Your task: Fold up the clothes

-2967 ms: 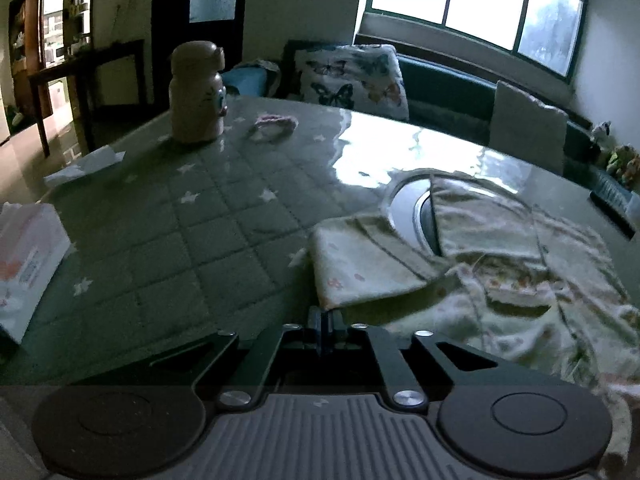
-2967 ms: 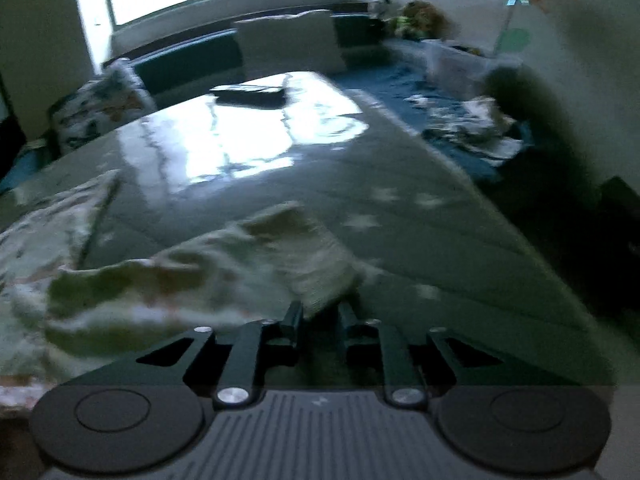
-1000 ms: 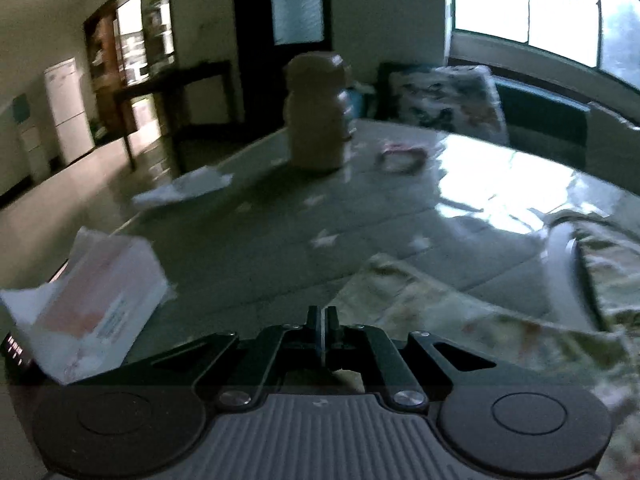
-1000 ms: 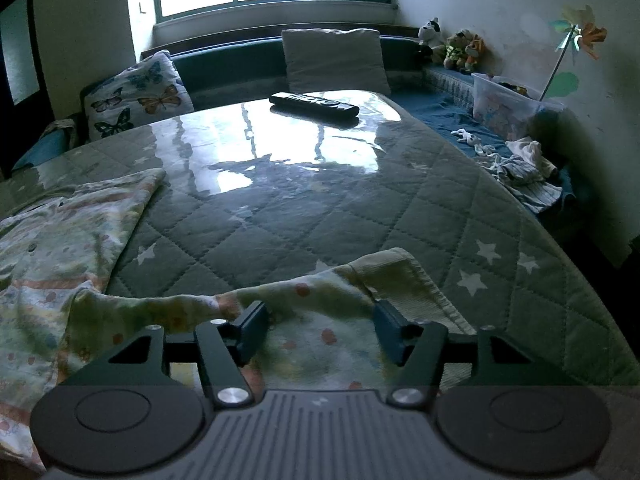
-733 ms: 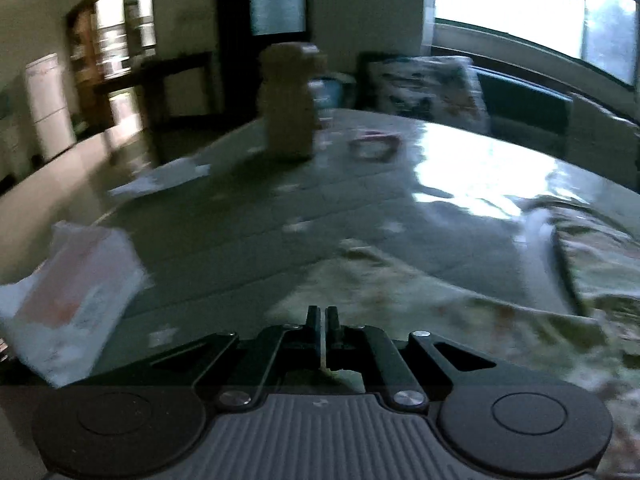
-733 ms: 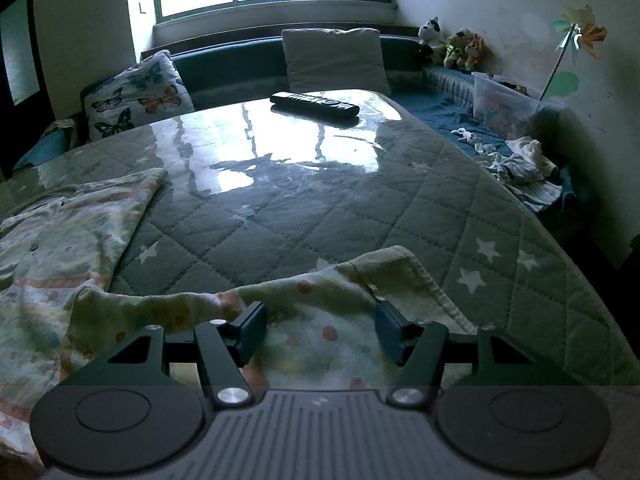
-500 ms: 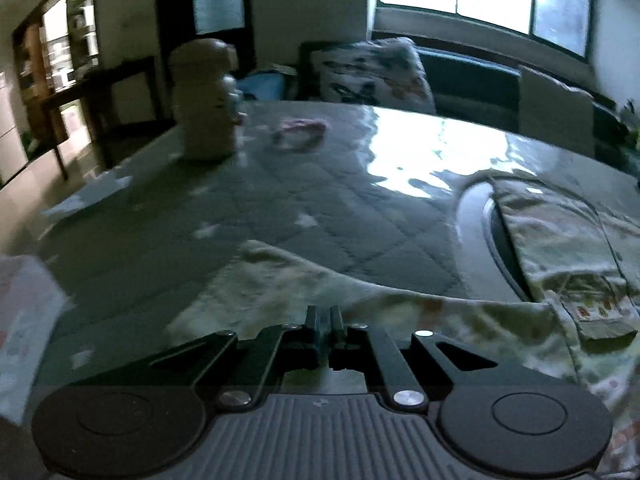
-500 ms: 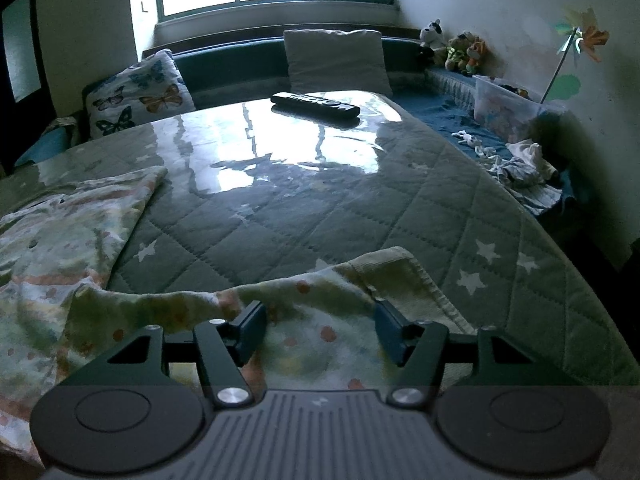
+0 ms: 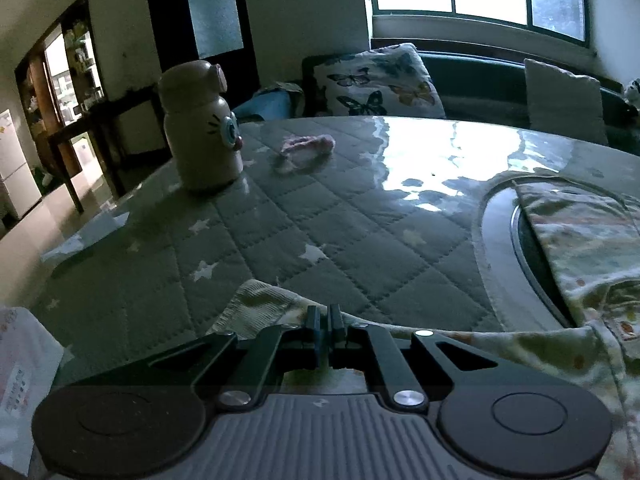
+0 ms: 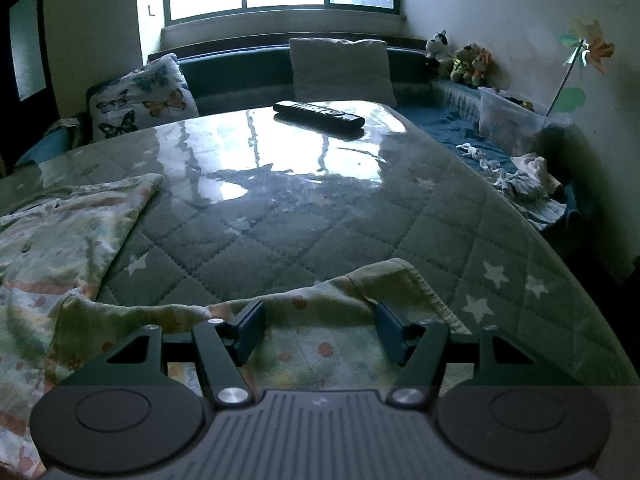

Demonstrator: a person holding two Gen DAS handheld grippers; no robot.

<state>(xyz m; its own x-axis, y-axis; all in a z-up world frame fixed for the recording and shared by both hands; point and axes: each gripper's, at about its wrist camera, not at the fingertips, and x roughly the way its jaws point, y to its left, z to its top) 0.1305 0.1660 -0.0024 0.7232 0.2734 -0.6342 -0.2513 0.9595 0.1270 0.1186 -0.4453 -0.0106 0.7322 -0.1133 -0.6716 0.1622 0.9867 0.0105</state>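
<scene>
Left wrist view showed the left gripper (image 9: 324, 320) clamped shut on a sleeve of the pale floral-print cotton garment (image 9: 592, 248). The right gripper (image 10: 320, 328) stood open over the other sleeve on the grey-green quilted star-pattern tablecloth (image 10: 280, 248).

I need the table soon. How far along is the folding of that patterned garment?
Early. Nothing looks folded: the garment lies spread and rumpled on the quilted table. In hand: the left tongs are shut on one sleeve cuff, while the right tongs stand open over the other sleeve without gripping it. Every fold is left.
</scene>
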